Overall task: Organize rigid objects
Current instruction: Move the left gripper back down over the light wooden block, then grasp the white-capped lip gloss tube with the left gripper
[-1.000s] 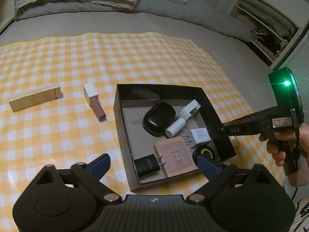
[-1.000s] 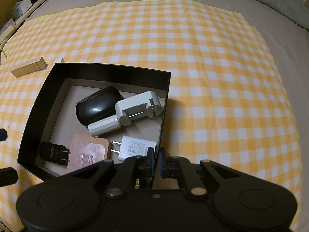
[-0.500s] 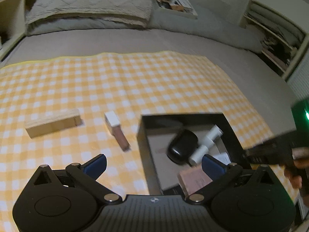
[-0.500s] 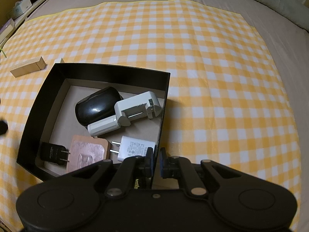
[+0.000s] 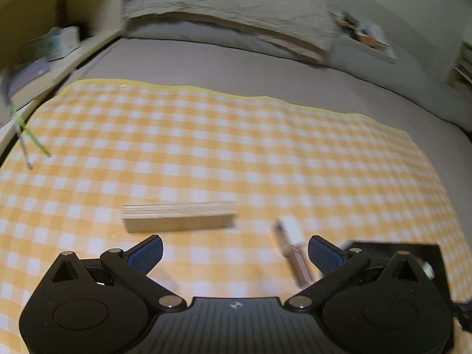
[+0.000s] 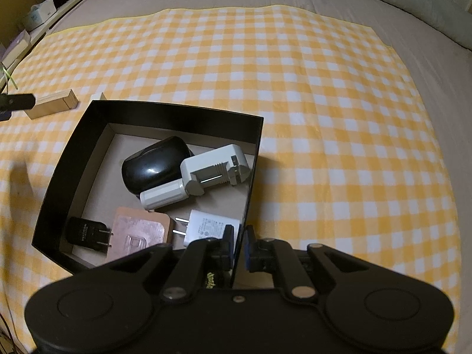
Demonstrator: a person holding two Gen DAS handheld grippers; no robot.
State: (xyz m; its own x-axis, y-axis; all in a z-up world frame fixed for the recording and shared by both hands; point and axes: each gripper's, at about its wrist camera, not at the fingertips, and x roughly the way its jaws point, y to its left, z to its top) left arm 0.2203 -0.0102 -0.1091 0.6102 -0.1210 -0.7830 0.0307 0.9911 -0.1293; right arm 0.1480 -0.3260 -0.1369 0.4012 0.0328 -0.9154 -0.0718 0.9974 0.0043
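A black open box [image 6: 97, 112] sits on the yellow checked cloth [image 6: 324, 118]. In it lie a black mouse [image 6: 153, 168], a white battery charger [image 6: 206, 171], a white plug adapter [image 6: 206, 227], a black plug adapter [image 6: 85, 233] and a copper-coloured card [image 6: 138, 233]. My right gripper [image 6: 238, 244] is shut on the box's right wall. My left gripper [image 5: 234, 253] is open and empty, just short of a wooden block [image 5: 178, 215]. A brown tube with a white cap [image 5: 292, 244] lies to its right, beside the box corner [image 5: 413, 250]. The block also shows in the right wrist view [image 6: 53, 107].
The cloth lies on a grey bed with a pillow [image 5: 230, 11] and a book [image 5: 365, 38] at the head. A wooden shelf with small items [image 5: 44, 50] stands at the far left. A green-and-white stick [image 5: 26, 135] lies at the cloth's left edge.
My left gripper has swung left from the box to face the wooden block, staying open. The right gripper and box have hardly moved.
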